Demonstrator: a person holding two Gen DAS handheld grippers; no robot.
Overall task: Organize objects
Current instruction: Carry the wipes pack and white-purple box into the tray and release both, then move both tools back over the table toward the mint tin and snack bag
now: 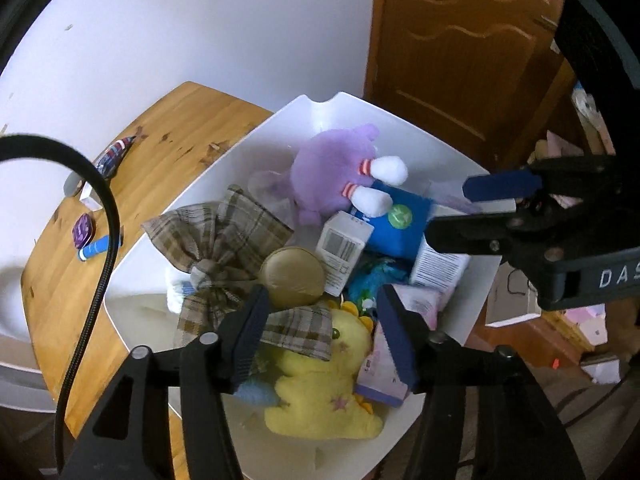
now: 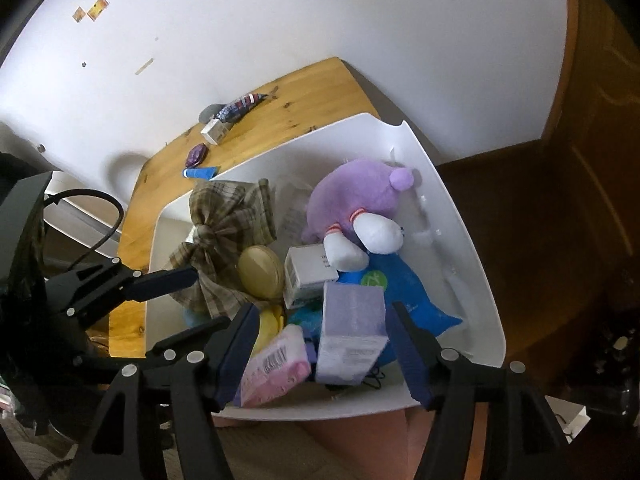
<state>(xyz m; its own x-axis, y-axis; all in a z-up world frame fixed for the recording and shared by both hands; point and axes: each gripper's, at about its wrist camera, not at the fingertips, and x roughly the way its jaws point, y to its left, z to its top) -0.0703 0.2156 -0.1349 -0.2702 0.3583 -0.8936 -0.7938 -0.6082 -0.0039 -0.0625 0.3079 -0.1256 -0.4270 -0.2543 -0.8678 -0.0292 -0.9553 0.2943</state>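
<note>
bin [image 1: 400,120]: smooth white plastic | table [image 1: 168,120]: varnished wood | bow [image 1: 216,240]: plaid cloth

Our left gripper [image 1: 320,328] is matte black plastic with angular, triangular cut-outs in its arms and silver round screw heads at the pivots. Its fingers [image 1: 250,336] carry dark blue ribbed pads. A black ribbed cable [image 1: 102,216] loops beside it. Our right gripper [image 2: 320,348] is built alike, black with blue pads and silver screws; white letters "DAS" mark its body.

Purple plush [image 1: 332,168]; yellow plush [image 1: 324,392]; plaid bow [image 1: 216,248]; white bin [image 2: 472,280]
</note>
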